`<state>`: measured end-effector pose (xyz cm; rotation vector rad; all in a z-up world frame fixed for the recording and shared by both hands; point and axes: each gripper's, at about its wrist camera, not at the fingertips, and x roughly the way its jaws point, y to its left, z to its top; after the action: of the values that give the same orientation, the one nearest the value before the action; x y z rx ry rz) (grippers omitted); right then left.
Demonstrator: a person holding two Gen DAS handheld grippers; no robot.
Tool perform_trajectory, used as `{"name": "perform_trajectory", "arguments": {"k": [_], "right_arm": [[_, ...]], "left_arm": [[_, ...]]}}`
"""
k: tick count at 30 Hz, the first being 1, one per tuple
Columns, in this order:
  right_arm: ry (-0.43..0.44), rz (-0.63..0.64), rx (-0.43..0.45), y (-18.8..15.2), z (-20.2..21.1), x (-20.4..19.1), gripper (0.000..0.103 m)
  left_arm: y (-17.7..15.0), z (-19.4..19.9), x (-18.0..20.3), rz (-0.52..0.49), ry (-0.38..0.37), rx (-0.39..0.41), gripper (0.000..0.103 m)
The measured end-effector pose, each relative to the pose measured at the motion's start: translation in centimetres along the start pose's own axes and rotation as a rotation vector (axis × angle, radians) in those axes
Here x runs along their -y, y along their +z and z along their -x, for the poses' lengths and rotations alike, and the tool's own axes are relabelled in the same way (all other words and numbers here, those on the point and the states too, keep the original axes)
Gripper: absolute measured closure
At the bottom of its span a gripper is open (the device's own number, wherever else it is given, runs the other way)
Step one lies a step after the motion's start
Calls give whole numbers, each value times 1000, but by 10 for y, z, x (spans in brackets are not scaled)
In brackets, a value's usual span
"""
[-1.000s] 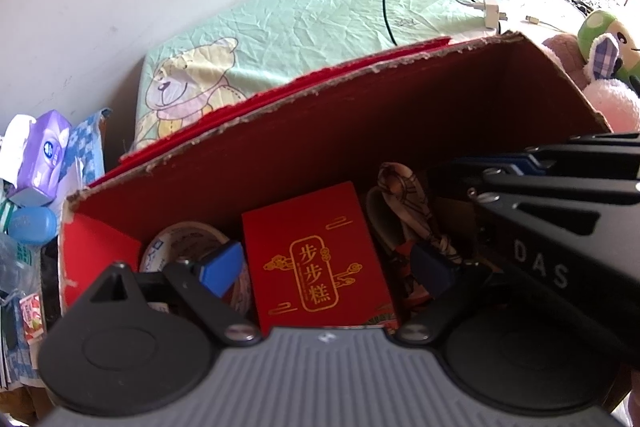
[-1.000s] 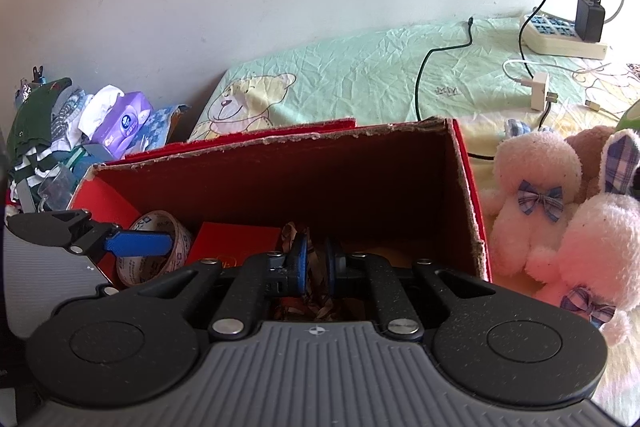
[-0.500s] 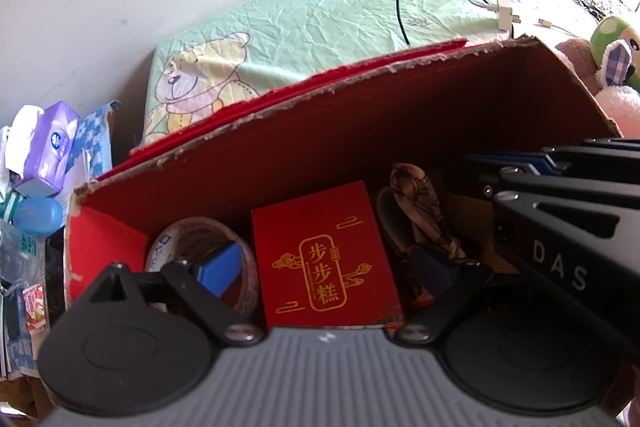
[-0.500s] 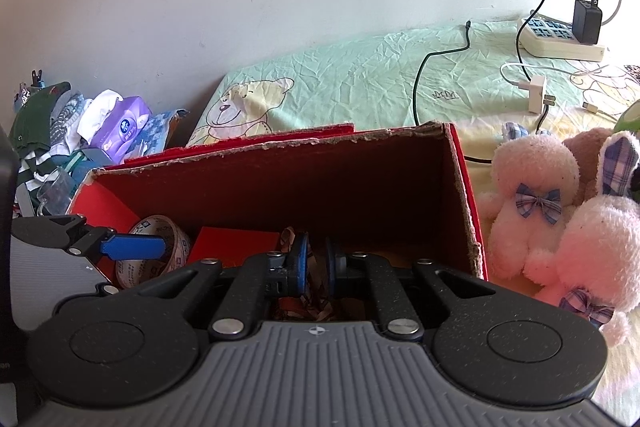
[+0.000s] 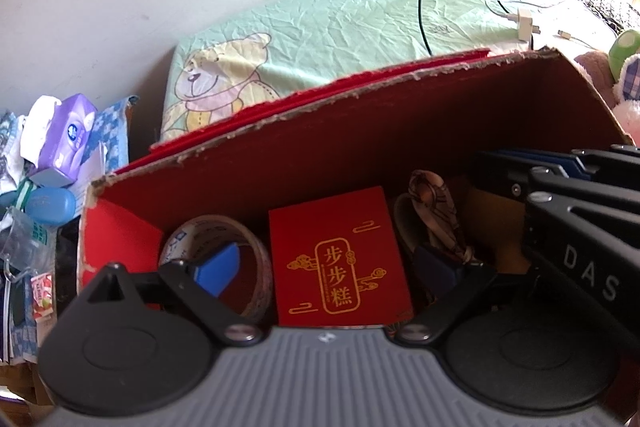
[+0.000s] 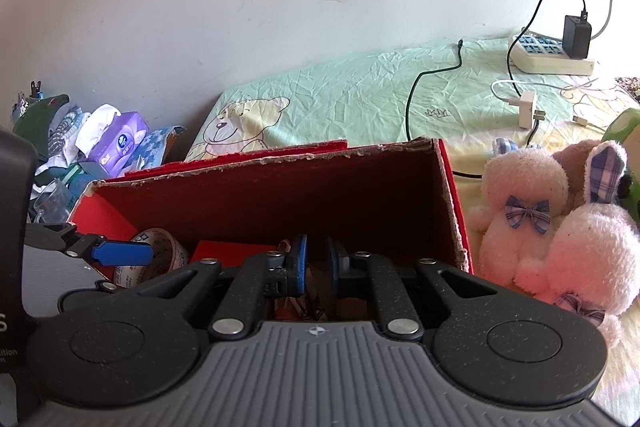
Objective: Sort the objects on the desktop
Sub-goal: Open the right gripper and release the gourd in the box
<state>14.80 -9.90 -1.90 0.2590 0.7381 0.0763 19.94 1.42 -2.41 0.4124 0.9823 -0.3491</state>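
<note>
A red cardboard box fills the left wrist view and holds a tape roll, a red packet with gold characters and a brown patterned cloth item. My left gripper is open wide above the packet, one blue pad over the tape roll. My right gripper hangs inside the same box at its right part. Its blue pads stand a narrow gap apart with nothing between them. In the left wrist view its fingers reach in from the right, beside the cloth item.
Pink plush bunnies lie right of the box. A power strip with charger and cables lie on the green bear-print sheet behind. A purple tissue pack and clutter are piled at the left.
Both views have shifted slightly: the box sits a little lower in the right wrist view and further right in the left one. Neither gripper's opening has visibly changed.
</note>
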Motion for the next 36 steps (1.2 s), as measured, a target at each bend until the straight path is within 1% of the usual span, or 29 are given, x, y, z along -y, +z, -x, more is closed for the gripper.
{"name": "perform_trajectory", "arguments": {"k": [5,10,16,18,29,36], "right_arm": [[-17,3,38,-2,4,-1,90],[-14,10,10,-1,1,-1,89],[-43,18,-7,-2,-1,-3,90],[-49,17,-8,-2,-1,-3,91],[-96,38,-30,-2,-4,-5,94],[-94,44,-37,-3,-4,-5,94]], "left_arm": [[0,1,-2,27,24,6,8],[-1,1,-4,50,41,7,8],[1,-6,-4,45,16,-43,8],[3,-9,-5,44,2,-67,5],[3,-17,-3,37,-39,-137,5],[3,-23,-4,41,-63,-178,5]]}}
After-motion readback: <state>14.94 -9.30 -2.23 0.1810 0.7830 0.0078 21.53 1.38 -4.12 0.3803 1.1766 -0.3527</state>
